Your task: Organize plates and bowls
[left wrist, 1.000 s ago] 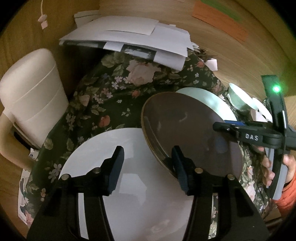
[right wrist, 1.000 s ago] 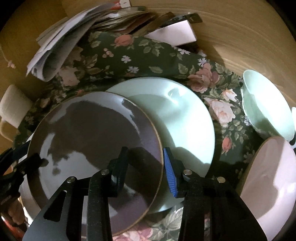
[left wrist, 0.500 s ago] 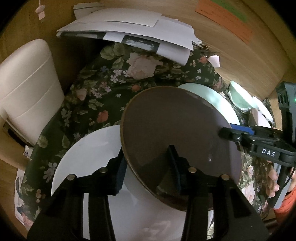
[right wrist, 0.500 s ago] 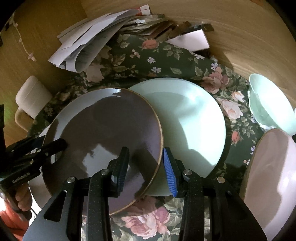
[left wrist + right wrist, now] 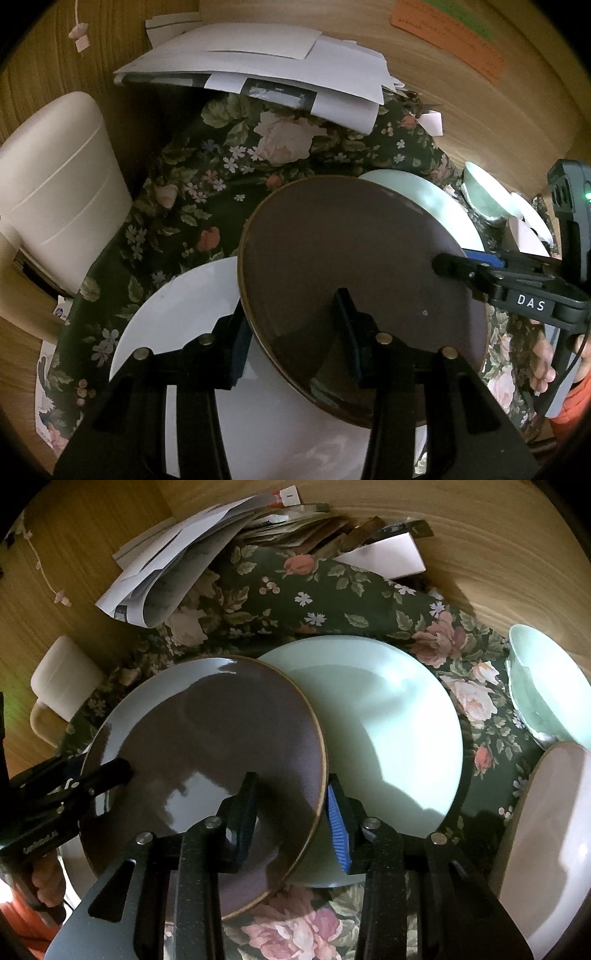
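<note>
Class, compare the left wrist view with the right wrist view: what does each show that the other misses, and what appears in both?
Only the left wrist view: the orange paper note on the wood wall, and most of the round white plate.

Only the right wrist view: the full face of the pale green plate.

Both: the round brown plate, each gripper straddling its rim, the pale green bowl, the dark floral tablecloth, the stacked white papers and the cream chair.
</note>
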The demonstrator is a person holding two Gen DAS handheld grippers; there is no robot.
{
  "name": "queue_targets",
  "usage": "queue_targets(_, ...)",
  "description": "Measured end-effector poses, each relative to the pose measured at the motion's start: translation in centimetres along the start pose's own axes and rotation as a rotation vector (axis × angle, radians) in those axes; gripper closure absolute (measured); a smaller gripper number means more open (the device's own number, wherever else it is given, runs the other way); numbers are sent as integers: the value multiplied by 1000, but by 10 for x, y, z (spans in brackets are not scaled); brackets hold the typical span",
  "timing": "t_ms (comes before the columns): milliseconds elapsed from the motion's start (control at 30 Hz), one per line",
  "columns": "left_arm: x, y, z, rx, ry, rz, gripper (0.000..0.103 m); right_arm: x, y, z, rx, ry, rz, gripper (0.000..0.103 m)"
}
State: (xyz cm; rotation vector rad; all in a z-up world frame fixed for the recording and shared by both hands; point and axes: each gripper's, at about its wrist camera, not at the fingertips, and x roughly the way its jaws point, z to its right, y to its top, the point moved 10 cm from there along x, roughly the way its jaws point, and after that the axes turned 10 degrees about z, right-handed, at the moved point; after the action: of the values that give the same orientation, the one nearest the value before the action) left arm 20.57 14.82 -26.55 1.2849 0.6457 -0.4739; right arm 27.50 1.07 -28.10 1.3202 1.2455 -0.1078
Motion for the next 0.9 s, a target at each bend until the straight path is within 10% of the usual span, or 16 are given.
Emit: queue_targets(900,-39,7,37,21,-40,67,60,-85,-12,9,33,-46,141,72)
